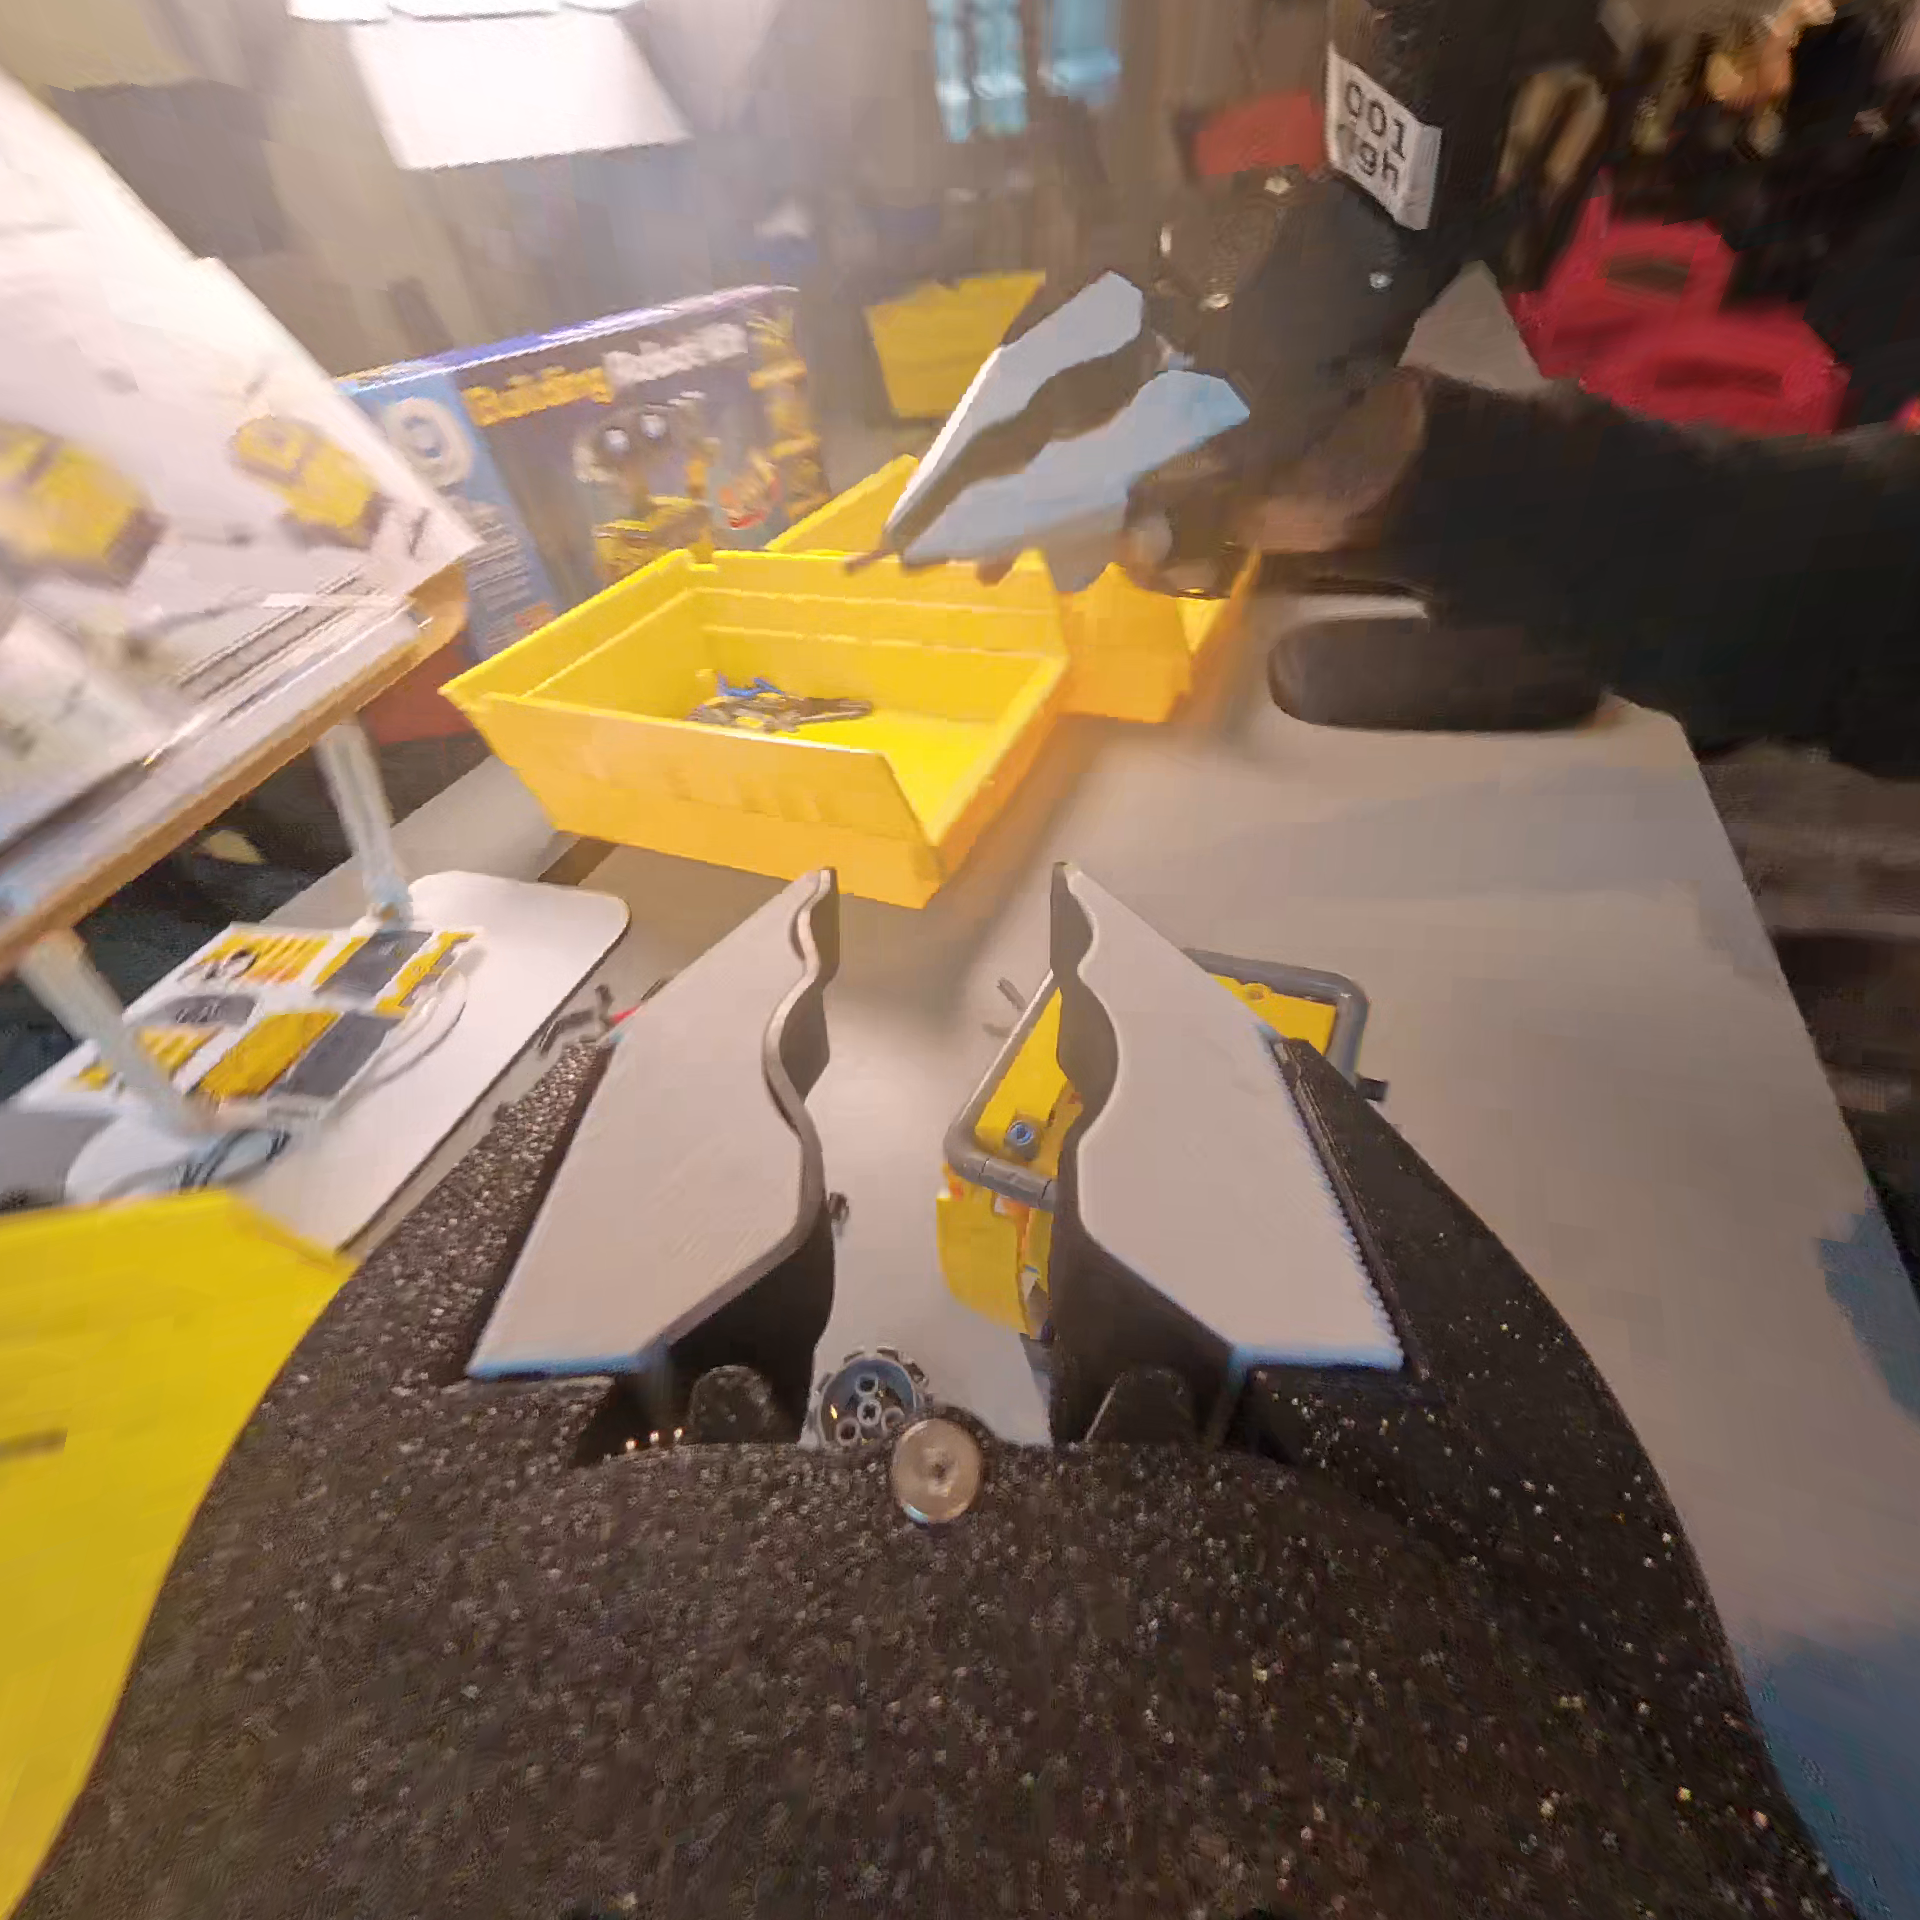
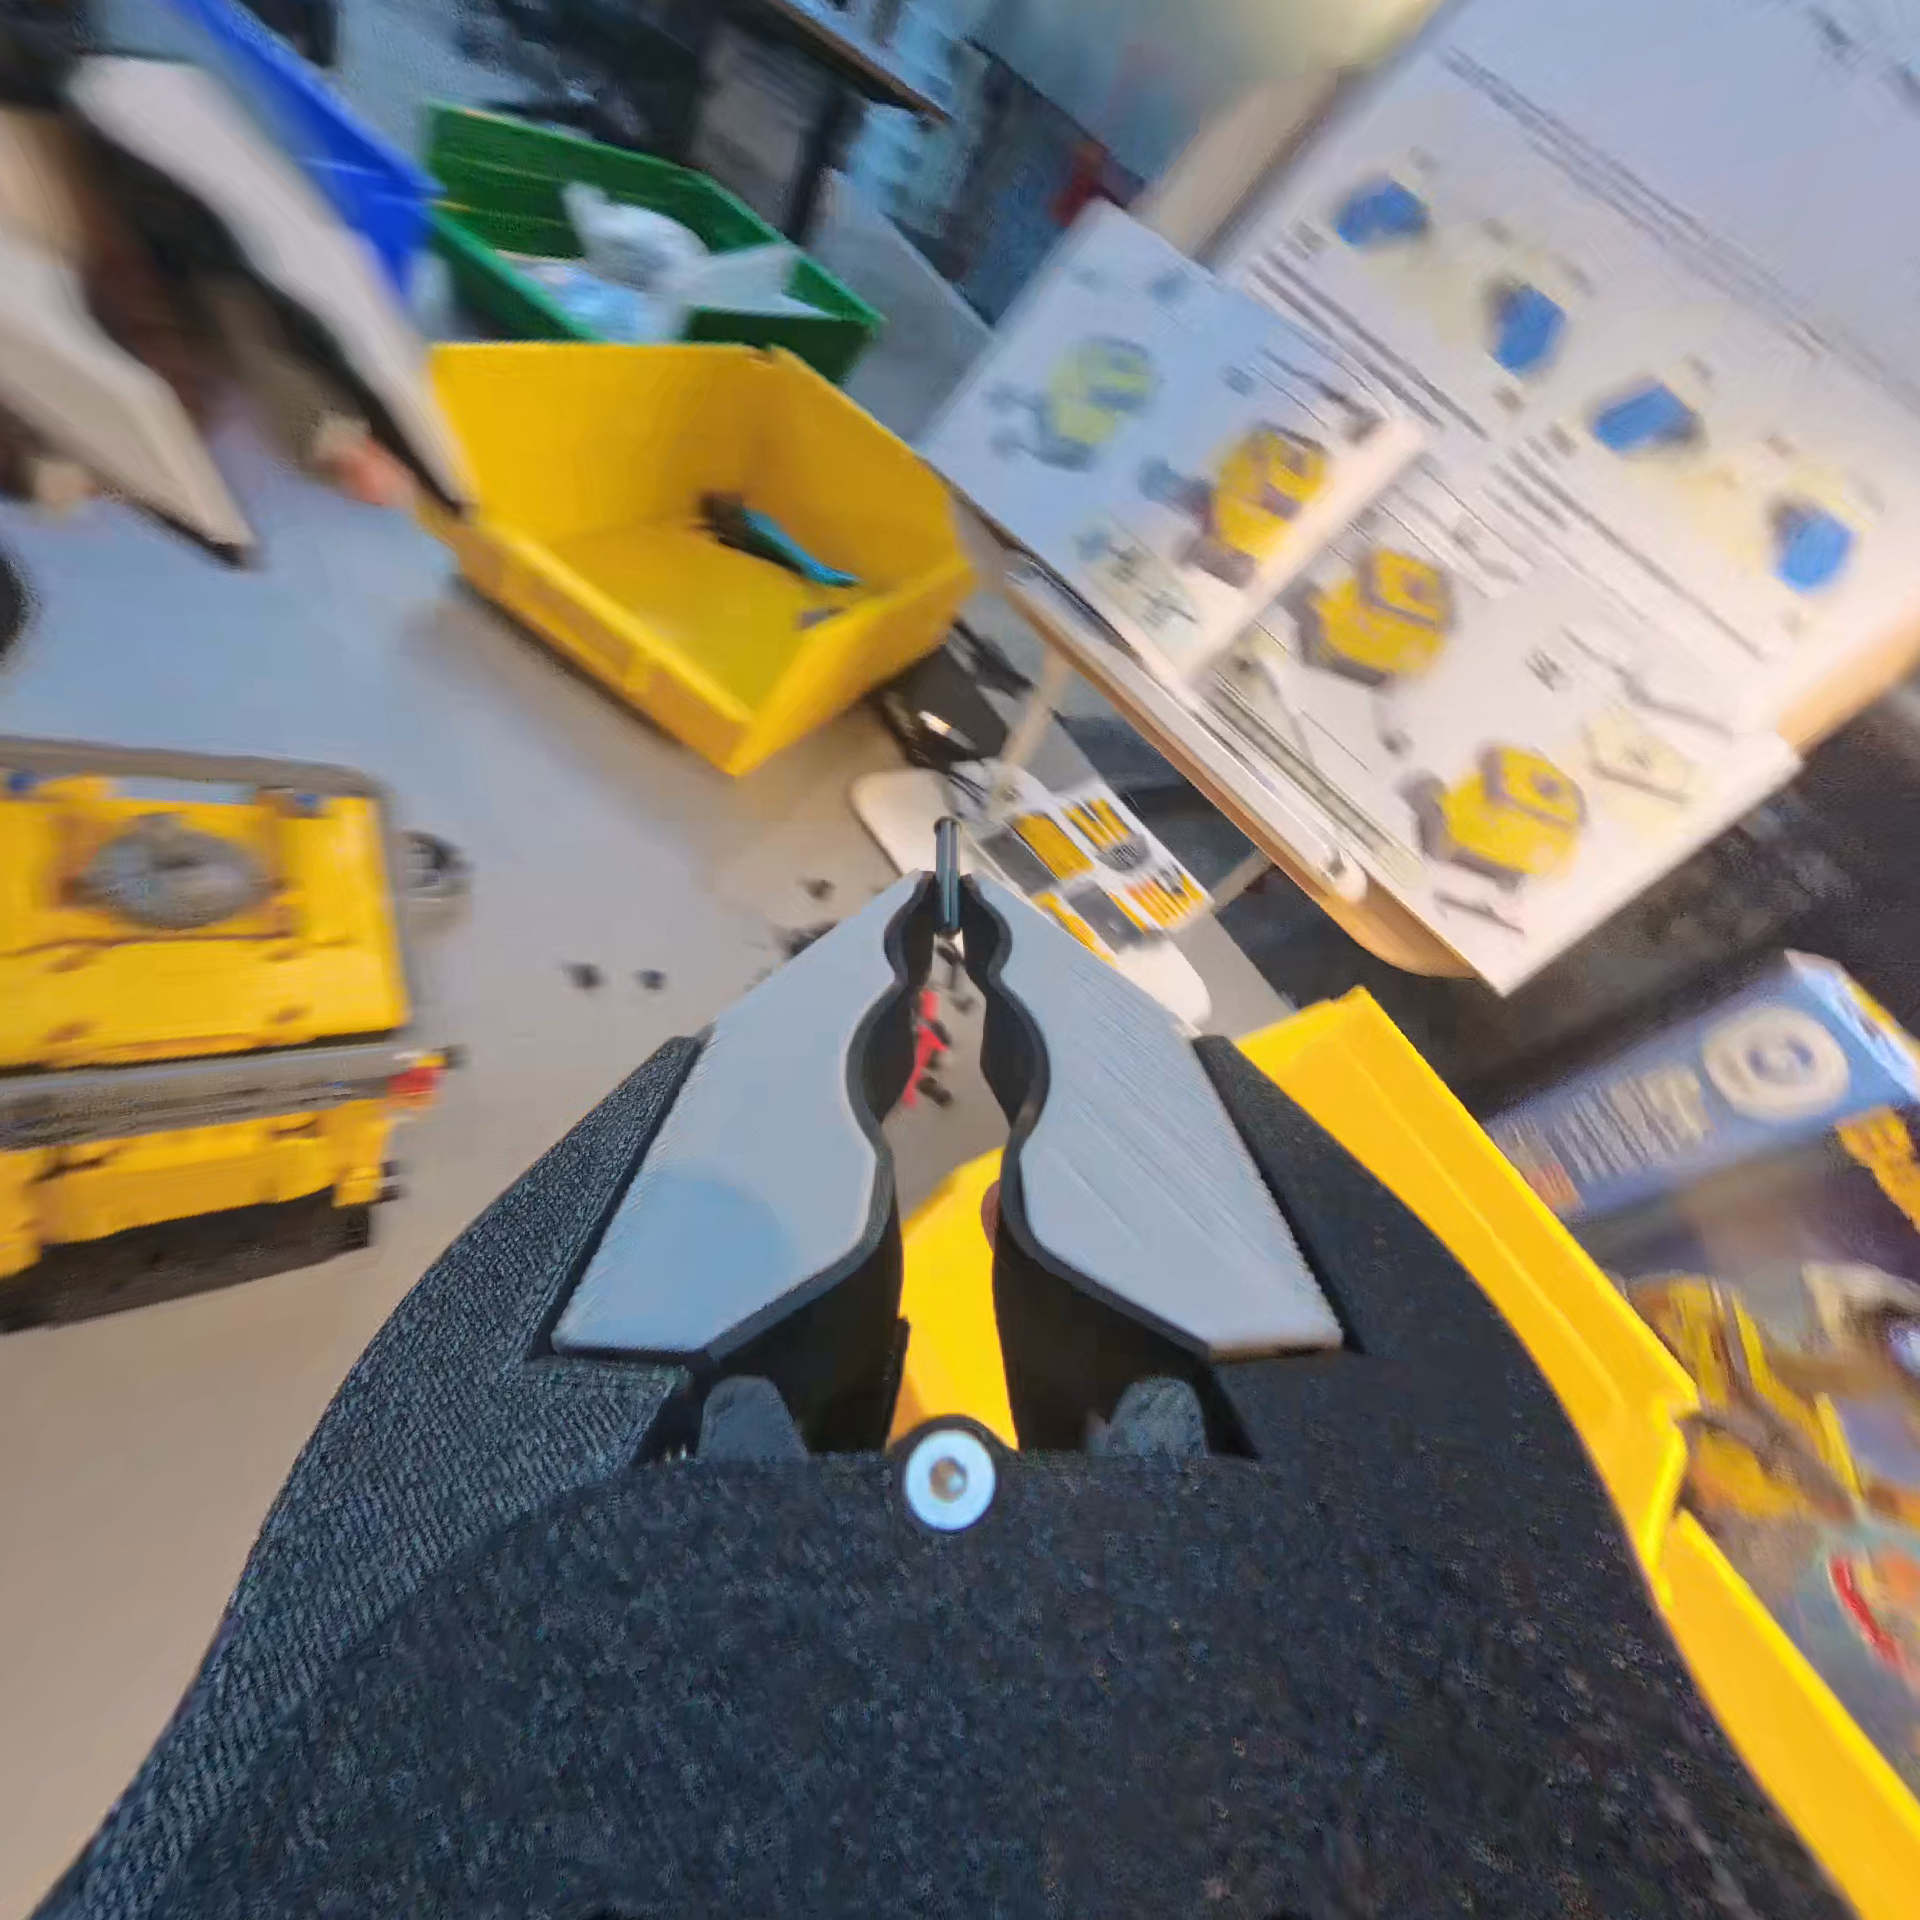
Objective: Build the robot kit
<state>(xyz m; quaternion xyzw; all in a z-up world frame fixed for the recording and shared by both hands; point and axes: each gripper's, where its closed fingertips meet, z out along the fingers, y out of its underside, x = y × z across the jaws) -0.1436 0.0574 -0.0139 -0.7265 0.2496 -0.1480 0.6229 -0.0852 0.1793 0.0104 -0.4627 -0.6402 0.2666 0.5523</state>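
My left gripper (image 1: 940, 909) is open and empty, low over the grey table. Its right finger hides part of a yellow brick-built model (image 1: 992, 1216) with a grey frame. A small grey gear (image 1: 871, 1403) lies between the finger bases. My right gripper (image 2: 948, 883) is shut on a thin black pin (image 2: 947, 868) that sticks up past its tips. It hangs above the table, near a yellow bin's rim (image 2: 1455, 1226). The right gripper (image 1: 899, 551) also shows in the left wrist view, over a yellow bin (image 1: 769, 717). The model (image 2: 187, 997) sits at the left of the right wrist view.
A yellow bin (image 2: 707, 561) holds a few small dark and blue parts. An instruction sheet on a slanted stand (image 2: 1403, 540) rises at the right, its base plate (image 1: 416, 1029) on the table. A boxed kit (image 1: 623, 436), a green bin (image 2: 644, 239) and loose black pieces (image 2: 613, 977) lie around. My hands' fingertips stand some 15 cm from each other.
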